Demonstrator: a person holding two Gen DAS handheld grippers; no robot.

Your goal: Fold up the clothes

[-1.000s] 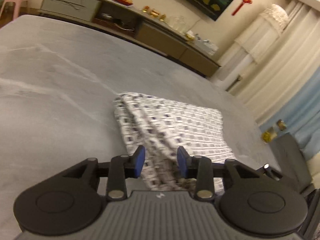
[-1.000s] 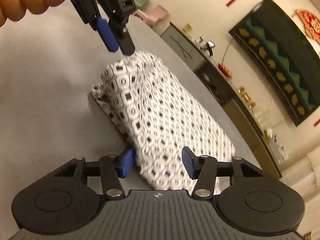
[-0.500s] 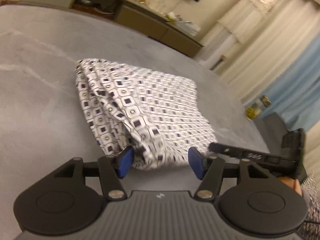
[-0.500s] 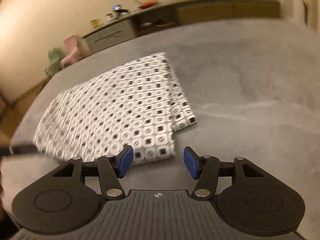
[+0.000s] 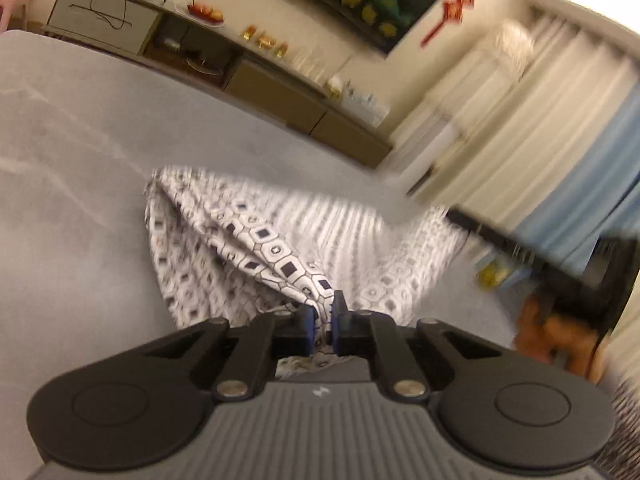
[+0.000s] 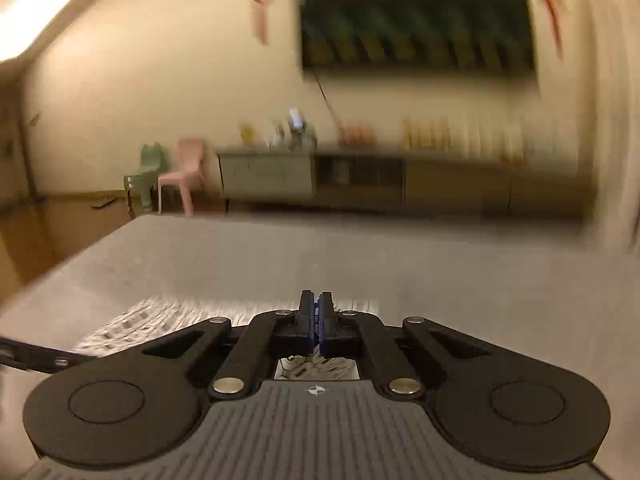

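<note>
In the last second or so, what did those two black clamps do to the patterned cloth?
Both have just closed. The left gripper pinched a fold of the patterned cloth. The right gripper shut too, cloth showing under its jaws, and swung up toward the room. The cloth now bunches upward. The grey bed looks unchanged.

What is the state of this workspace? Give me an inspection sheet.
Surface: grey bed cover, faintly creased.
Job's things: patterned cloth, part lifted, rest lying bunched.
Clutter: nothing seen on the bed.
Grippers: left gripper has just closed on a cloth edge; right gripper has just closed, cloth visible under its jaws, grip unclear.
Cables: black cord on the cabinet front.
Surroundings: curtains, pink chair, green chair.
</note>
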